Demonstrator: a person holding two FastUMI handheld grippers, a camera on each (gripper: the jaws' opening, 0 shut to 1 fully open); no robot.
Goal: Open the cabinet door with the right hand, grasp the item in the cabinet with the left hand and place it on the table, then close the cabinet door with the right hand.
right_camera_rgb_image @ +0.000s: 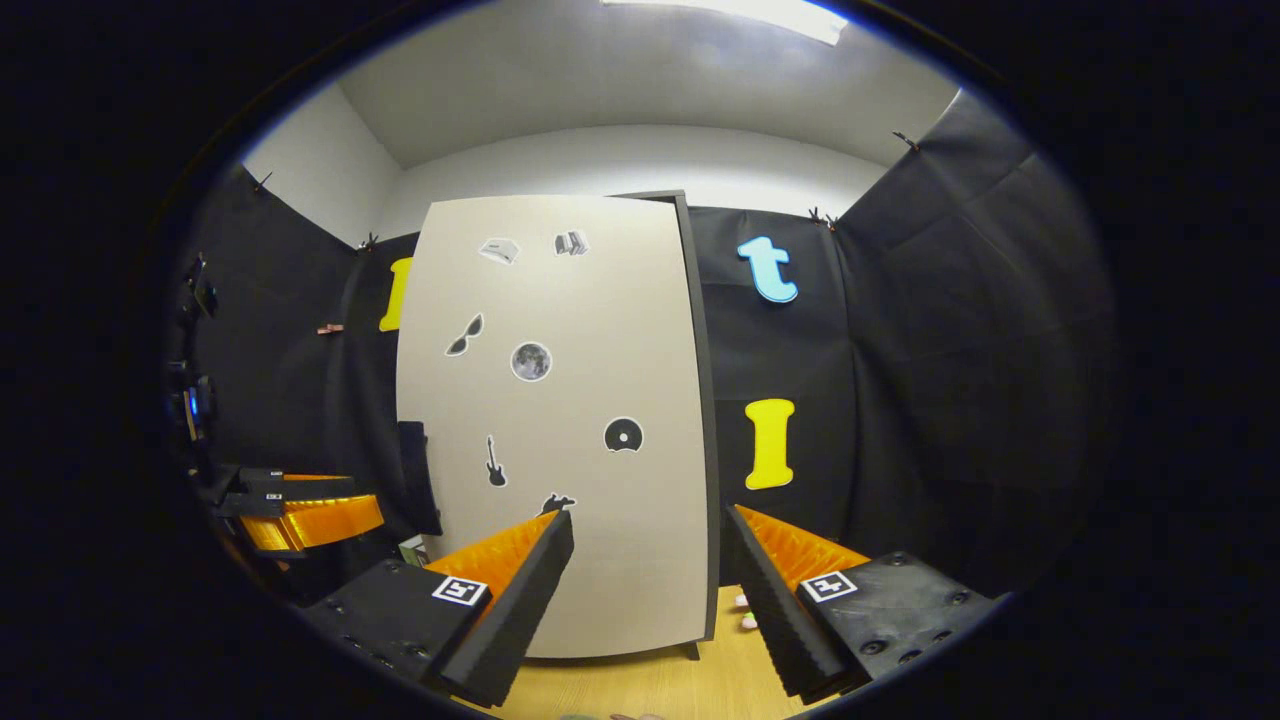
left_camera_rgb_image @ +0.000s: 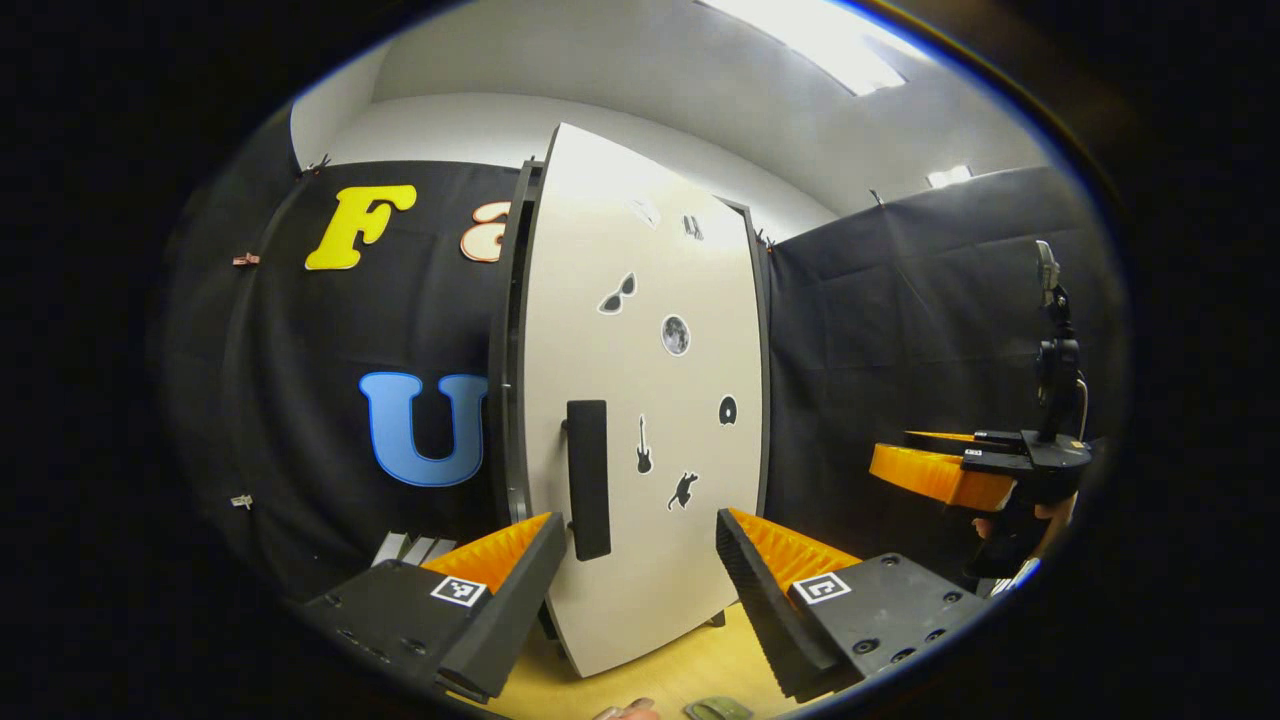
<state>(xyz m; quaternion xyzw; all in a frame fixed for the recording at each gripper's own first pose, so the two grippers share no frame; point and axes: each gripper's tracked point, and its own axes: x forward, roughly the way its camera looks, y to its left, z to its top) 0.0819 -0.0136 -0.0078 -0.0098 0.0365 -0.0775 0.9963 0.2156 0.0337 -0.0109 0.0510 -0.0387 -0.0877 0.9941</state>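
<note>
In the left gripper view, the left gripper (left_camera_rgb_image: 640,545) stands wide apart and empty just before the cabinet door (left_camera_rgb_image: 640,400), its black handle (left_camera_rgb_image: 588,478) between the fingers. The right gripper (right_camera_rgb_image: 648,555) likewise gapes, holding nothing, near the door. The door looks slightly ajar, perhaps; the item inside is hidden. The wooden table (left_camera_rgb_image: 690,670) lies beneath the door.
</note>
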